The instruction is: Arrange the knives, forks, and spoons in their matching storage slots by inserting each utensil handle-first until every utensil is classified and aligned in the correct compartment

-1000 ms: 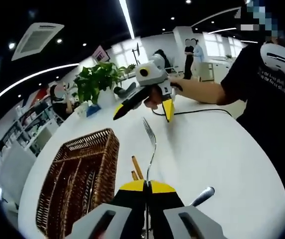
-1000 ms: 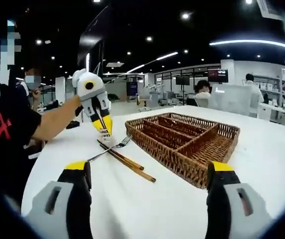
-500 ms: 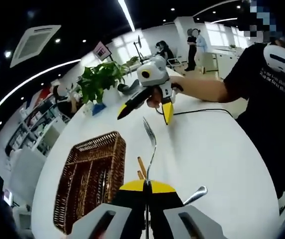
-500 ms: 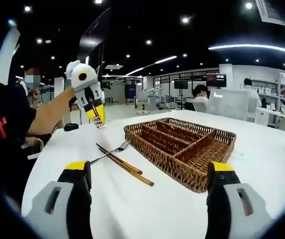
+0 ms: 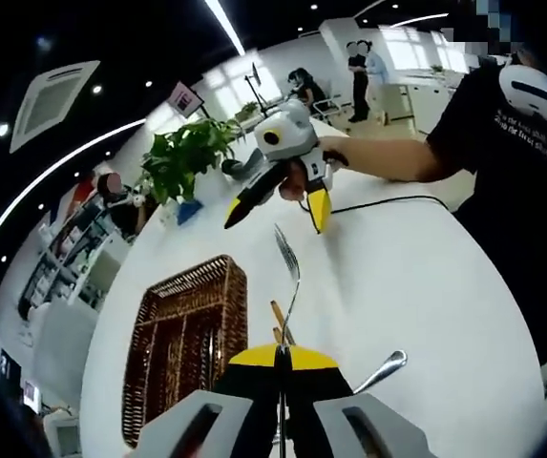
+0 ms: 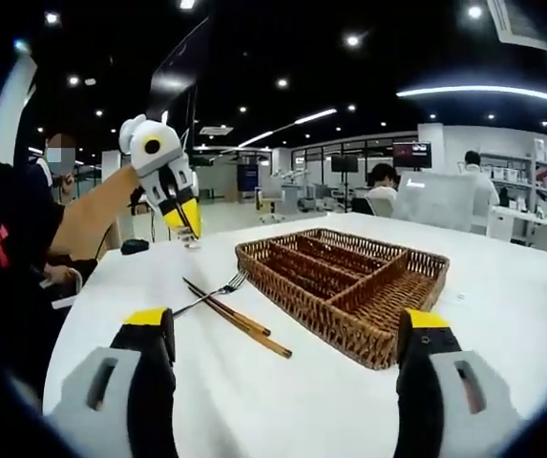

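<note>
I can't read much: white small print on person's black shirt (image 5: 531, 153), illegible; red cross-like mark on the shirt in right gripper view, no letters.

Left claw (image 5: 281, 355) clamped shut; right claw (image 6: 287, 329) spread wide.

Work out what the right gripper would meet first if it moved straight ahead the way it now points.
Probably the wicker tray. The open right gripper points over bare table towards the tray's near corner; the chopsticks lie just left of that line. Depth is uncertain.
</note>
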`<act>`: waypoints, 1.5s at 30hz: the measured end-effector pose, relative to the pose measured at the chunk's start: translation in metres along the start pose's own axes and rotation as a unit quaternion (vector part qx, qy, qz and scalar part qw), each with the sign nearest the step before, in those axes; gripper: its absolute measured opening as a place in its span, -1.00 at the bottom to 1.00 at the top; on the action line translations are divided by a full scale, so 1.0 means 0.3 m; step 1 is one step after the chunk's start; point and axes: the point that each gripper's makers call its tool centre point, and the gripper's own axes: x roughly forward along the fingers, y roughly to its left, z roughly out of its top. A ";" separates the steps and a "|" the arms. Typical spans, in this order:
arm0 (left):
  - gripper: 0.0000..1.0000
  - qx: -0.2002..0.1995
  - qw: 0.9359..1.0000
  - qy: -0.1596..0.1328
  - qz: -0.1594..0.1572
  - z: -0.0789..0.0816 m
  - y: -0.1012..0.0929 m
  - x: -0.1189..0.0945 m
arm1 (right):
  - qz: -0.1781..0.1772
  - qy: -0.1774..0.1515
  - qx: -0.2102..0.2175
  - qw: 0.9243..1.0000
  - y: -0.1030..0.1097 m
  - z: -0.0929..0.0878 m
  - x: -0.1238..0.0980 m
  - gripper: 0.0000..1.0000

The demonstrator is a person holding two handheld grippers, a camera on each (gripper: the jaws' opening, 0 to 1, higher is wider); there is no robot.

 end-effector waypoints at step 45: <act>-1.00 0.011 0.998 0.033 0.054 -0.121 0.183 0.069 | -0.014 0.004 -0.003 1.000 -0.010 0.004 0.006 0.98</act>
